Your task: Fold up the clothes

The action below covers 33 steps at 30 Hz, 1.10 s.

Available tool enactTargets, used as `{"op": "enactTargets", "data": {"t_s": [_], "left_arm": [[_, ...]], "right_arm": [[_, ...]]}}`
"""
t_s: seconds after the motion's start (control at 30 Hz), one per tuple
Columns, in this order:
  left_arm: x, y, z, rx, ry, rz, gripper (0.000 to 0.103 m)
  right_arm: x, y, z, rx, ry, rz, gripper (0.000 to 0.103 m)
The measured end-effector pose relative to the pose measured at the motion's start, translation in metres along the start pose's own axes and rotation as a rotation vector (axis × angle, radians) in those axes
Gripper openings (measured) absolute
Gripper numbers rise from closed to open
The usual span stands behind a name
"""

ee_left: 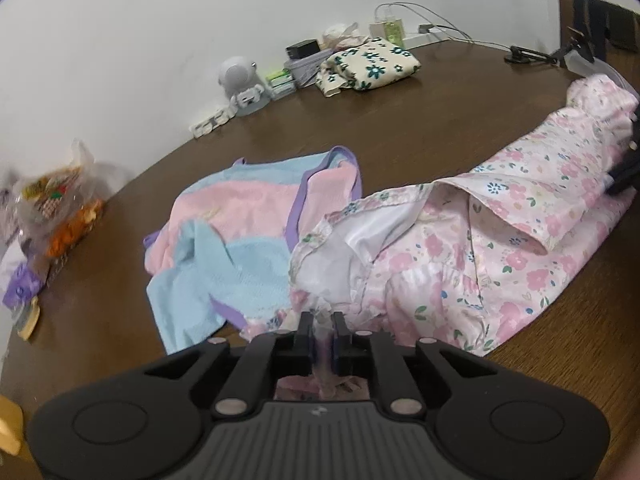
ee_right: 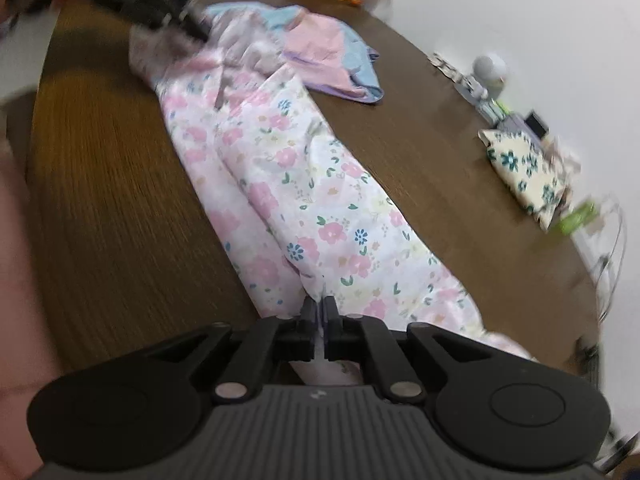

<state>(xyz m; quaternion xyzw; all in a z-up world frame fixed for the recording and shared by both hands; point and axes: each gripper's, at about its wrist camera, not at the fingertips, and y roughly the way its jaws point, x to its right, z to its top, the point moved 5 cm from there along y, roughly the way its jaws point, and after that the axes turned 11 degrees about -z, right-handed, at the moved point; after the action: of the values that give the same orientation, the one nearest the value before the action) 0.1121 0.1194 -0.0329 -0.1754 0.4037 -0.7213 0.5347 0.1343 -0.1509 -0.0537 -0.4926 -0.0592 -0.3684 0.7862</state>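
Note:
A pink floral garment [ee_left: 500, 240] lies stretched out across the brown table [ee_left: 400, 120]; it also shows in the right wrist view [ee_right: 300, 200]. My left gripper [ee_left: 323, 320] is shut on one end of it, with white lining bunched at the jaws. My right gripper [ee_right: 319, 306] is shut on the other end; it also shows at the right edge of the left wrist view [ee_left: 628, 172]. The left gripper shows at the top left of the right wrist view [ee_right: 192, 24]. A pink, blue and purple top [ee_left: 248, 232] lies crumpled beside the garment, partly under it.
A folded cream cloth with teal flowers [ee_left: 372, 62] sits at the back by the wall. A small white fan [ee_left: 240, 80], boxes, a charger and cables [ee_left: 440, 28] line the wall. Snack bags [ee_left: 56, 208] lie at the left. A black clamp stand [ee_left: 560, 50] is back right.

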Motion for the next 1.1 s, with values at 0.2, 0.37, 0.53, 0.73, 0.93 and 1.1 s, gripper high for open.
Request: {"op": "enactTargets", "data": {"t_s": [0.2,0.37,0.53,0.73,0.93,1.1], "left_arm": [[-0.004,-0.027,0.011,0.061,-0.047,-0.021,0.039],[0.023,-0.050,0.048,0.178,0.031,-0.081,0.051],[0.078,-0.019,0.090,0.199,0.143,-0.217,0.049],[0.137,0.044,0.087,0.016,0.267,-0.385,0.008],[0.148,0.044,0.068,-0.012,0.262,-0.442,0.009],[0.150,0.042,0.065,-0.004,0.258,-0.422,0.009]], "right_arm": [[0.040,-0.037,-0.012,0.070,0.352,0.111,0.018],[0.082,-0.056,-0.038,0.089,0.565,0.048,0.023],[0.106,-0.040,-0.055,0.039,0.637,-0.050,0.023],[0.087,-0.008,-0.075,-0.086,0.567,-0.015,0.022],[0.084,-0.012,-0.105,-0.049,0.658,-0.029,0.023],[0.089,-0.028,-0.100,0.036,0.735,-0.054,0.023]]}}
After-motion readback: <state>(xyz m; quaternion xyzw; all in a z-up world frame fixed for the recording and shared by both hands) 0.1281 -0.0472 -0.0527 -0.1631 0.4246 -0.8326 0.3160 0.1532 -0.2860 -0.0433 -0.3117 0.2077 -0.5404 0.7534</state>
